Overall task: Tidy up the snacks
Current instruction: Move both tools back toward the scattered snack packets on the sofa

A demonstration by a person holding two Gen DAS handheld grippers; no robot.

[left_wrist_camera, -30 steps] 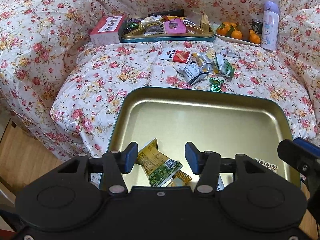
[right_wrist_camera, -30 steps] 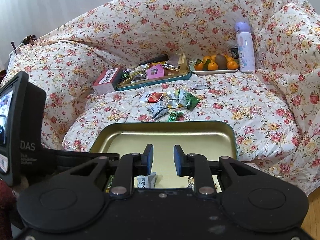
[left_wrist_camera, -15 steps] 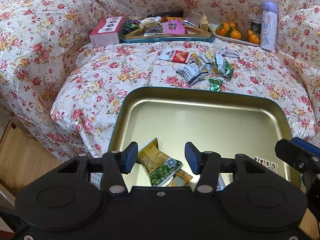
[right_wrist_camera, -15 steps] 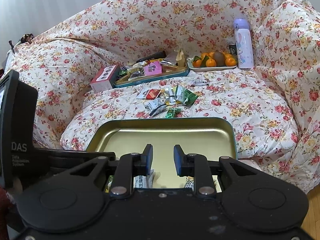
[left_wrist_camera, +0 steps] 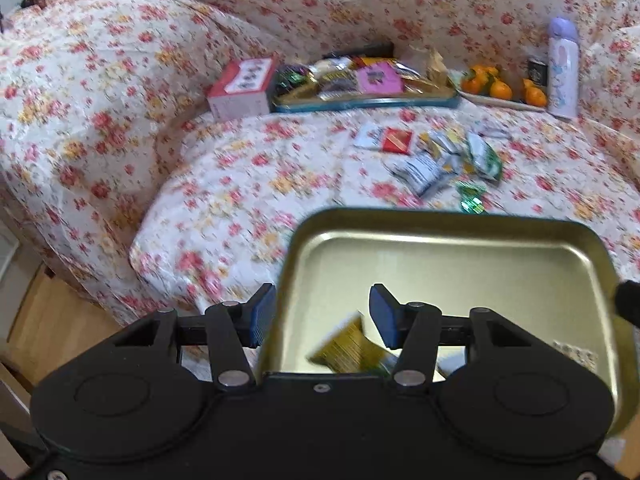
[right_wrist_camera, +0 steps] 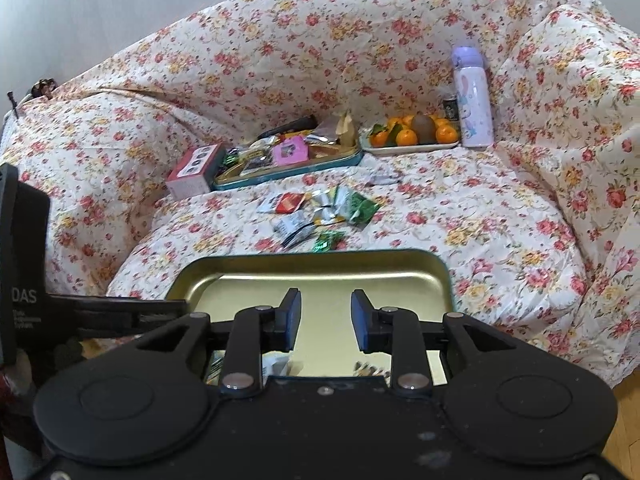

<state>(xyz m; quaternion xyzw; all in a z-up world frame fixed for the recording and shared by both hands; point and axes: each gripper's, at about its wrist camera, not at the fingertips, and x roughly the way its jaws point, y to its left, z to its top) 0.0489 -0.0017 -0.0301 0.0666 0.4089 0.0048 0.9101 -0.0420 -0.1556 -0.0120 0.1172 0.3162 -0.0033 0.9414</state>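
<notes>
- My left gripper [left_wrist_camera: 322, 316] hangs over the near left corner of the gold tray [left_wrist_camera: 448, 222]; its jaws stand wide apart and hold nothing; one blue pad lies outside the tray wall, the other above the tray floor.
- A yellow-green snack packet [left_wrist_camera: 348, 346] lies in the tray, below and between those jaws; the view is blurred, so I cannot tell whether a pad touches it.
- My right gripper [right_wrist_camera: 326, 320] sits above the same tray [right_wrist_camera: 312, 264]; its jaws are parted and empty.
- Loose snack packets [right_wrist_camera: 324, 214] lie scattered on the flowered sofa cover [right_wrist_camera: 500, 216], just beyond the tray's far rim.
- Farther back: a filled teal tray [right_wrist_camera: 288, 160]; a pink box [right_wrist_camera: 194, 170] at its left end; a plate of oranges [right_wrist_camera: 412, 136]; a lilac bottle [right_wrist_camera: 472, 100], upright.
</notes>
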